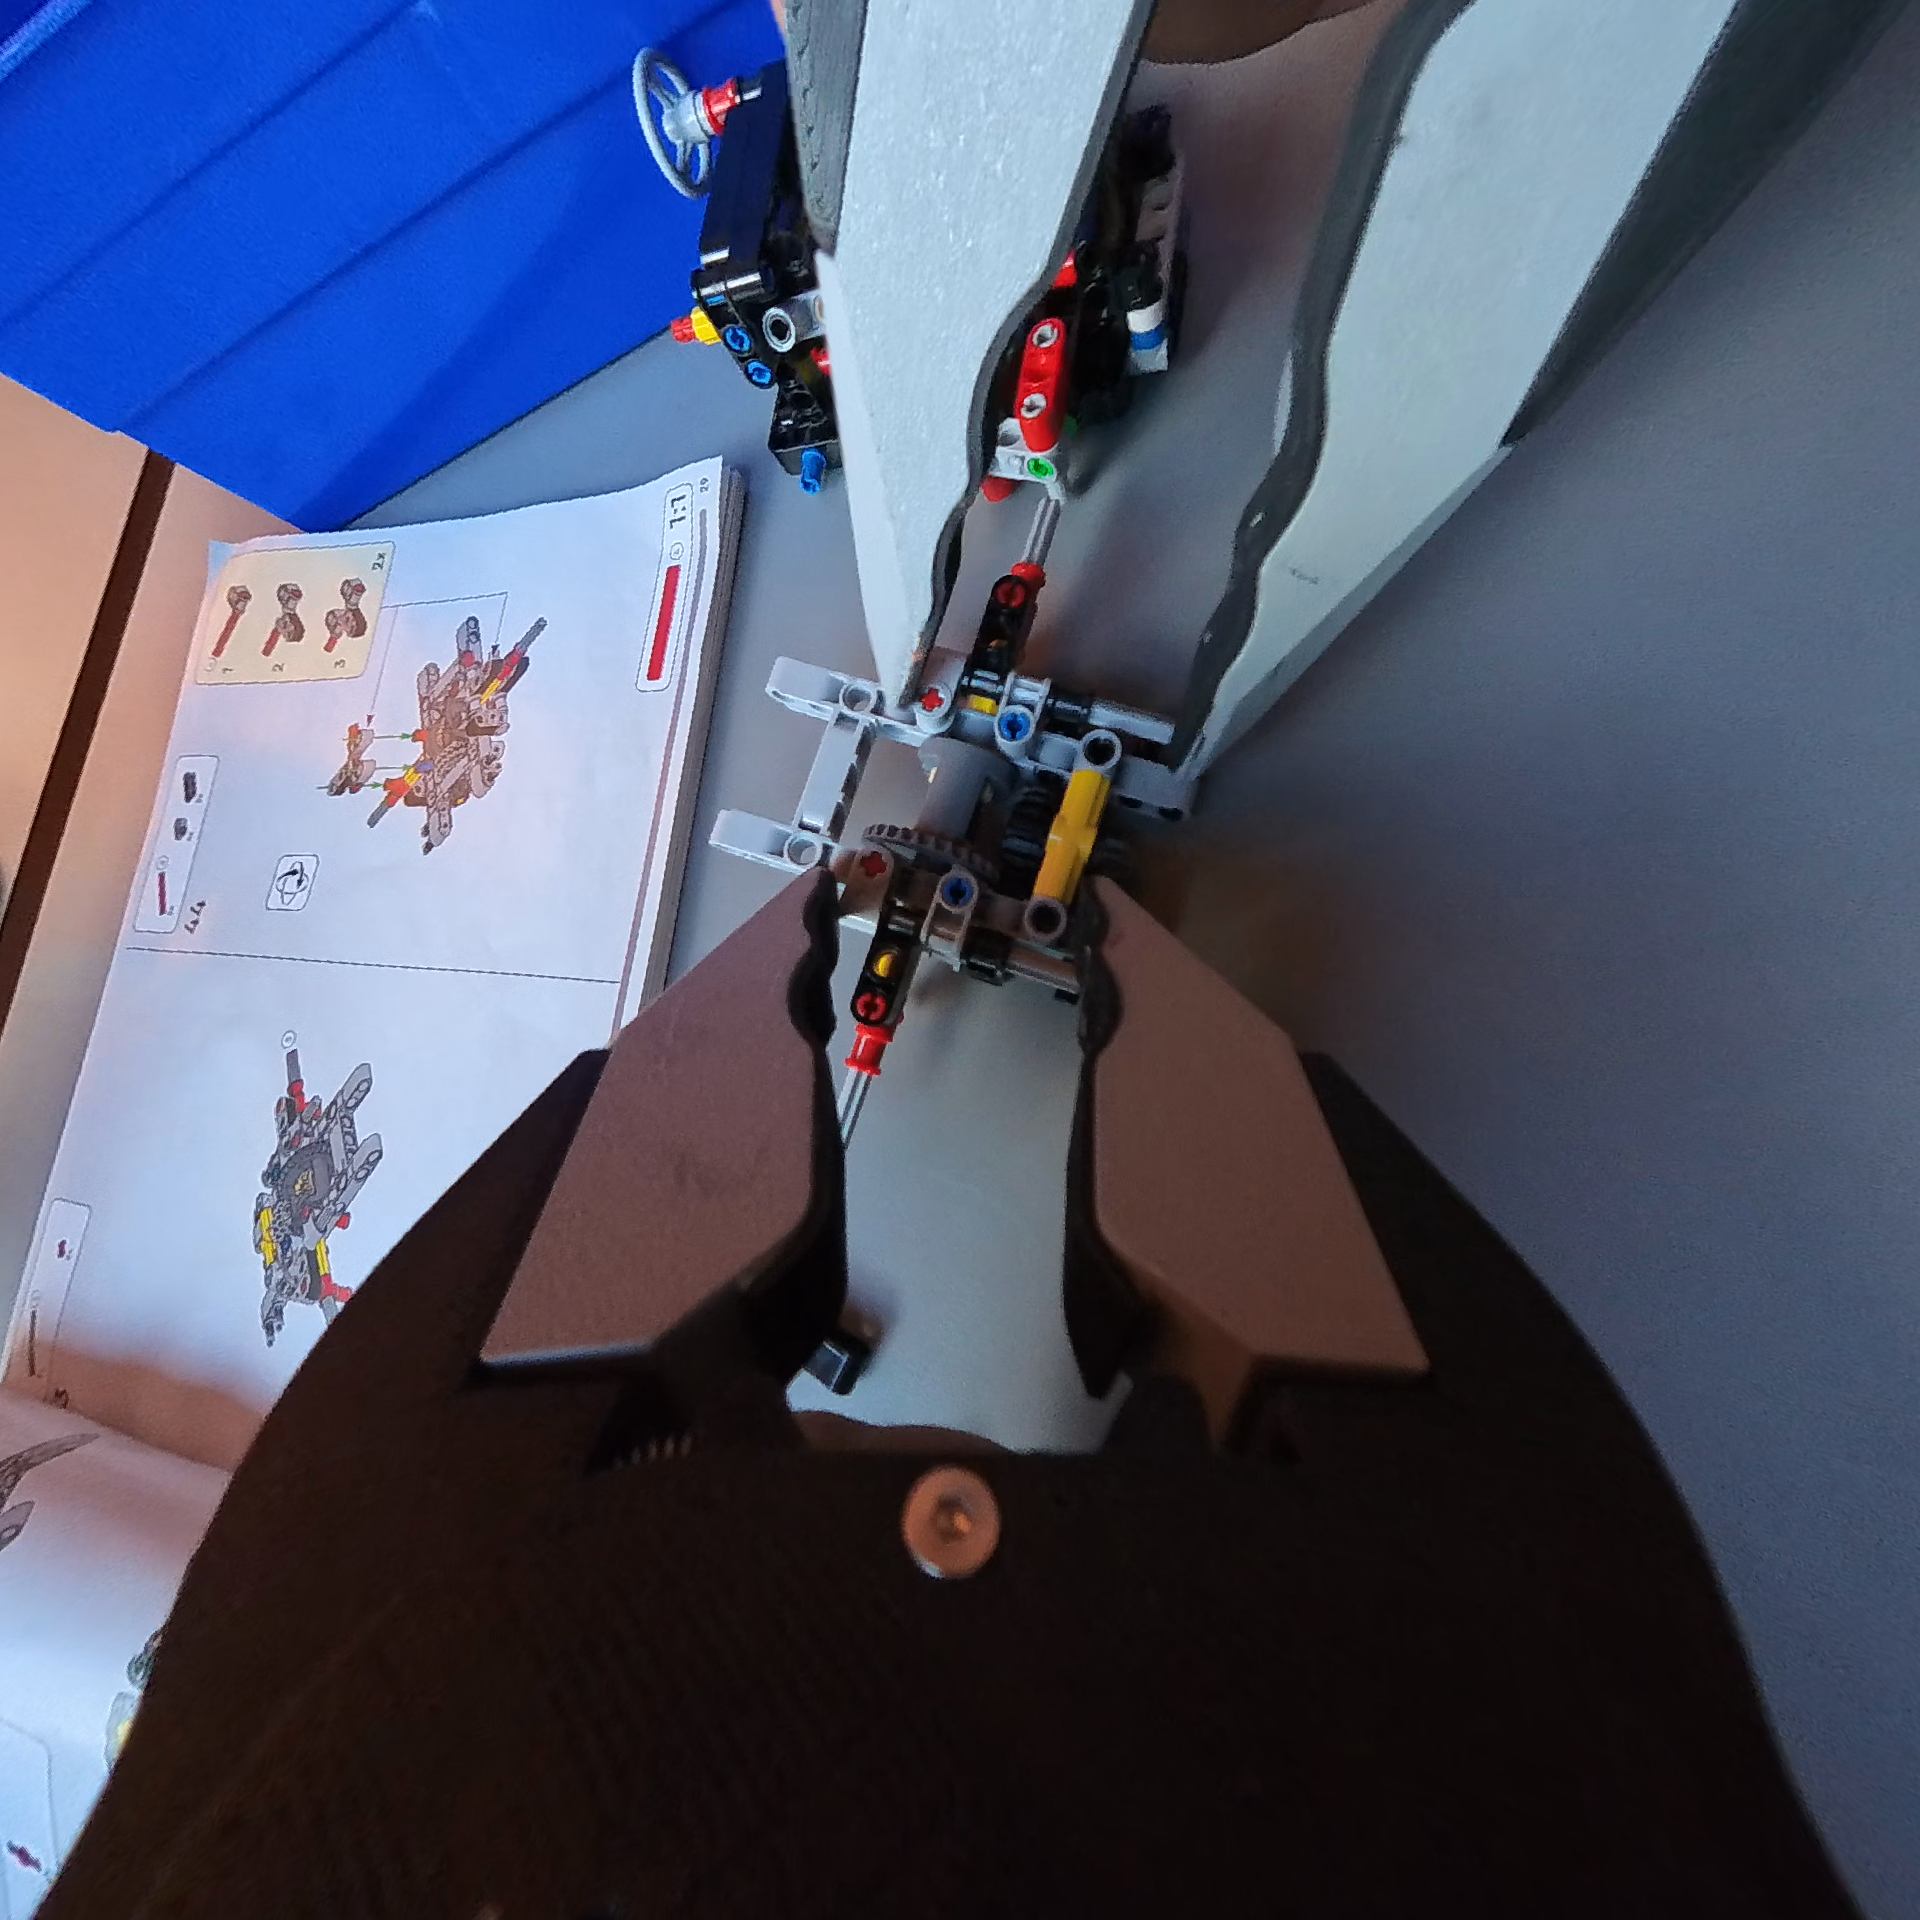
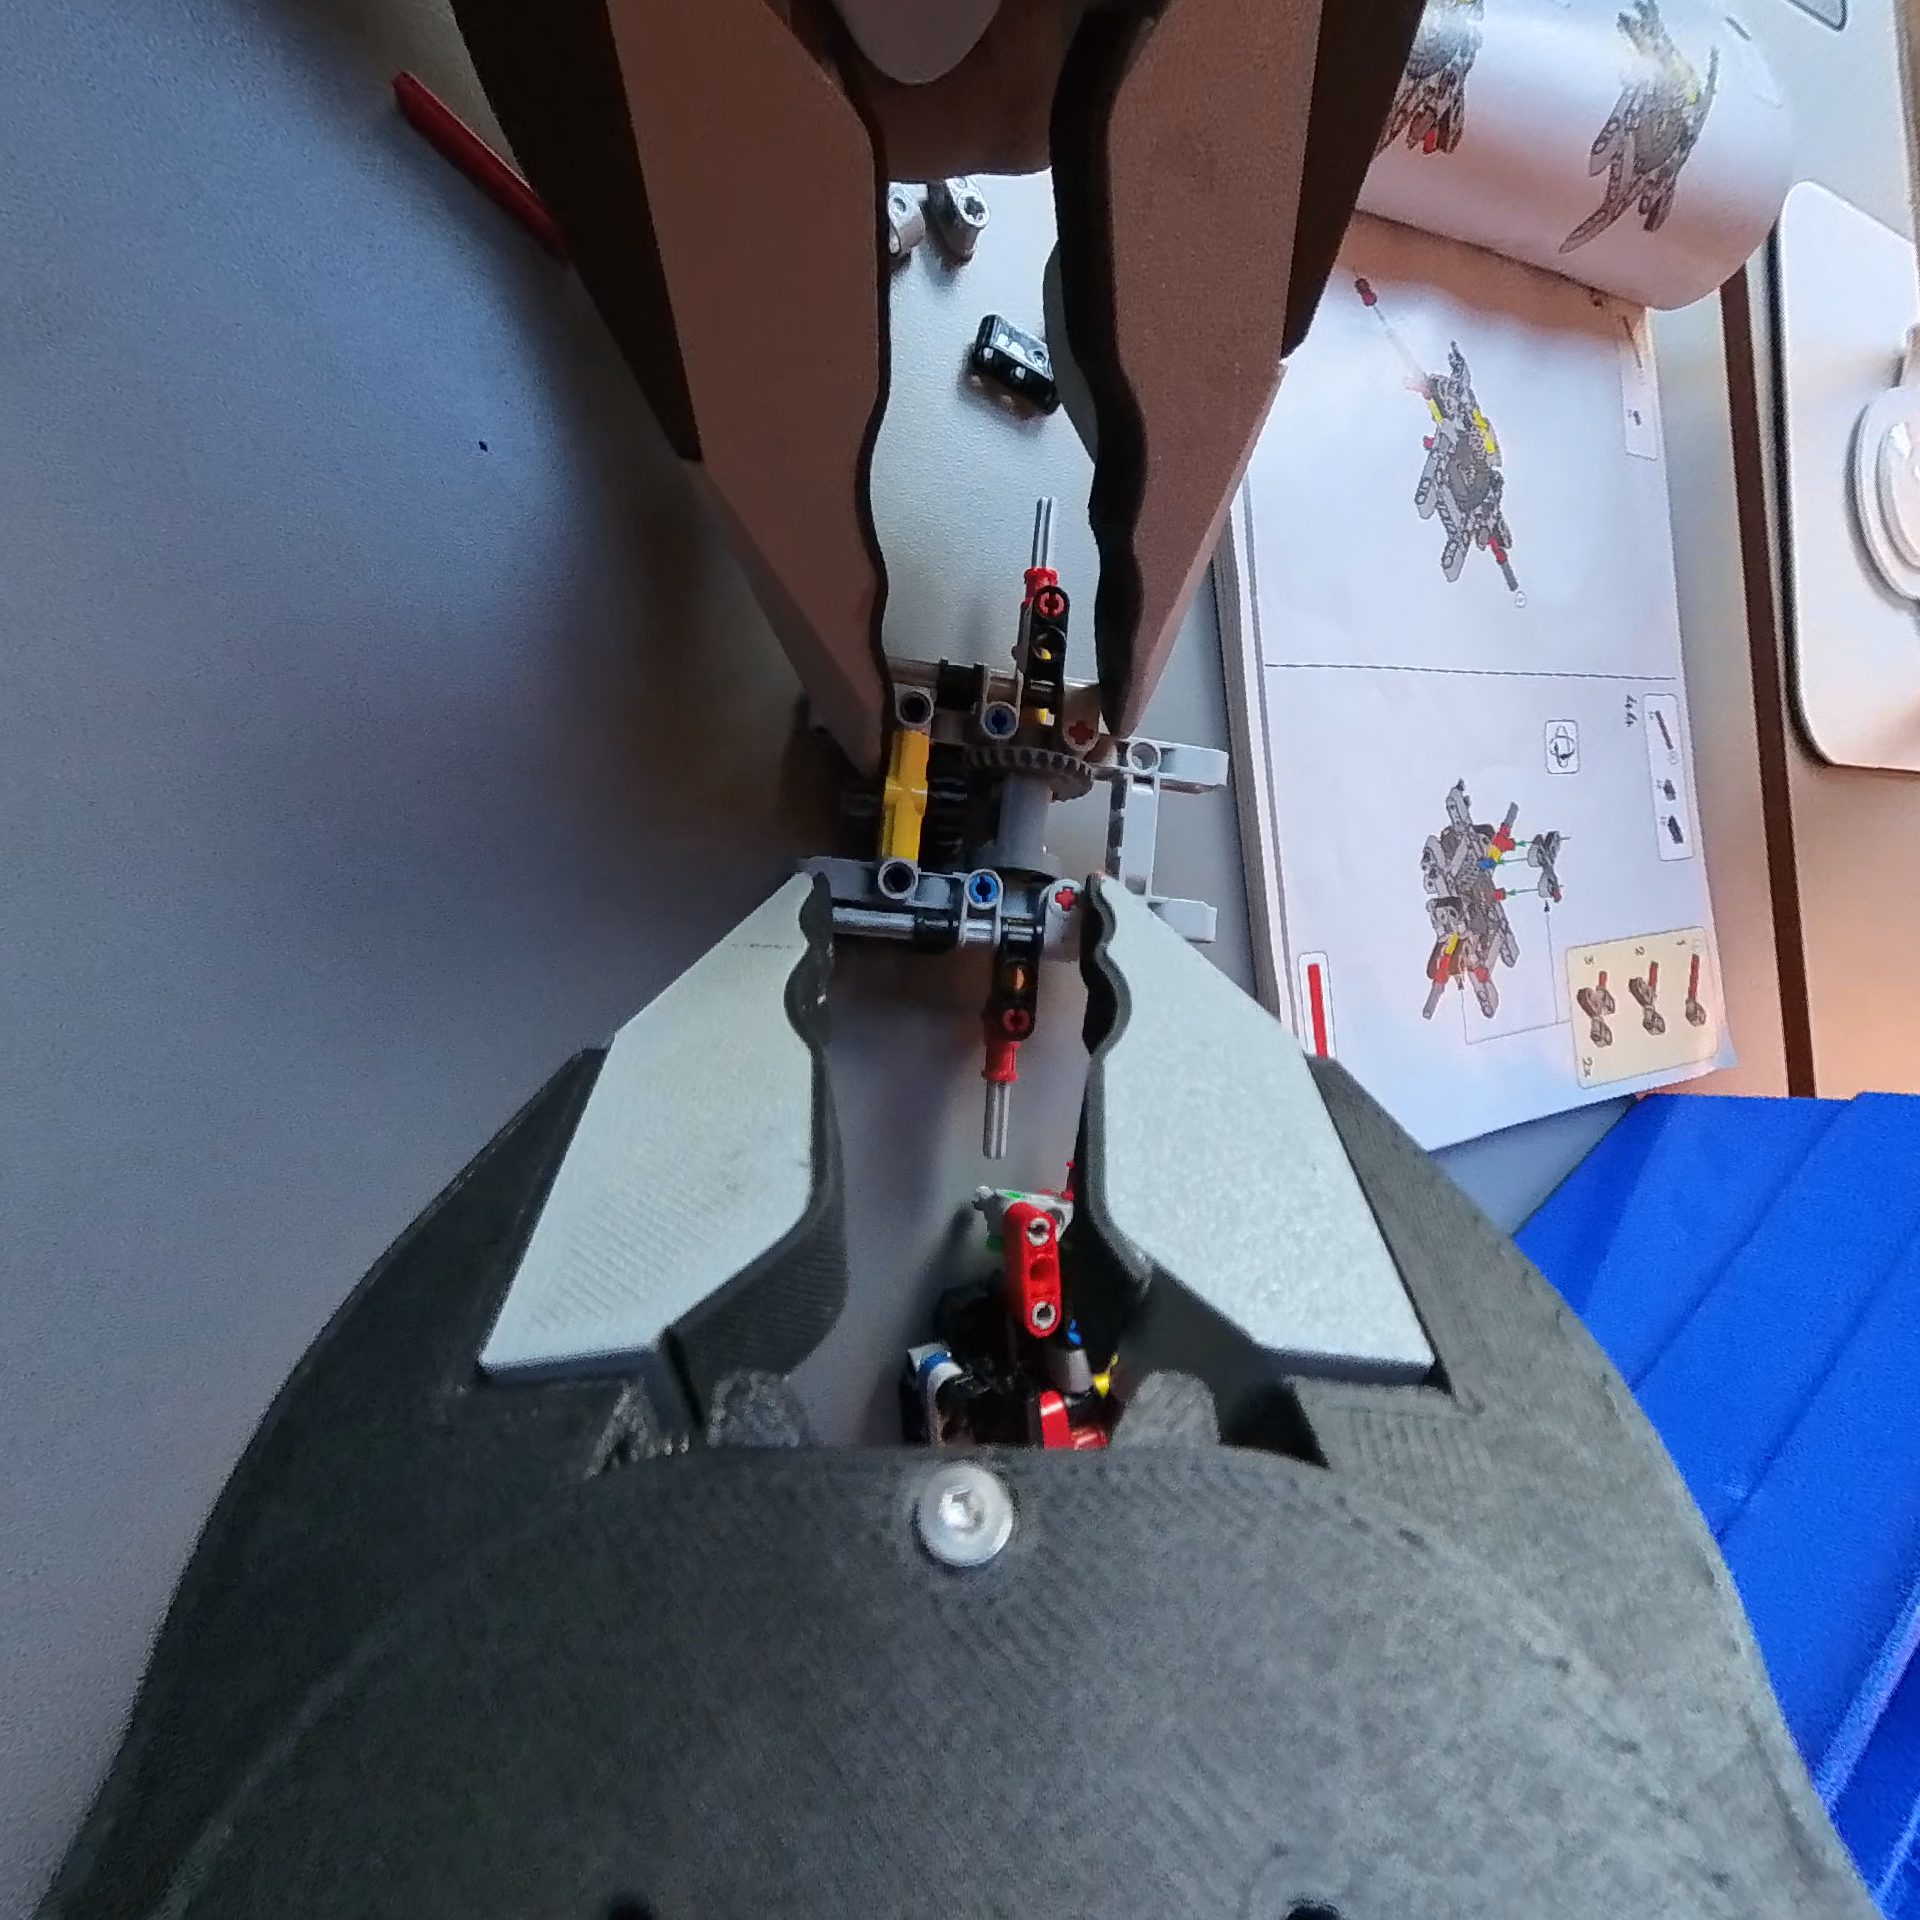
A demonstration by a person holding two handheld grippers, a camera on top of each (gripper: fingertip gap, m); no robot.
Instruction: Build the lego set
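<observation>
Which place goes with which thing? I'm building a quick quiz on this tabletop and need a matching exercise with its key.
Things:
1. gear assembly
2. instruction booklet
3. small black connector piece
4. red-topped sub-assembly

Places:
A. lying open beside the blue bin
B. loose on the table between the left gripper's fingers
C. between the two grippers' fingertips
D. on the table between the right gripper's fingers

Pairs: 1-C, 2-A, 3-B, 4-D
</observation>
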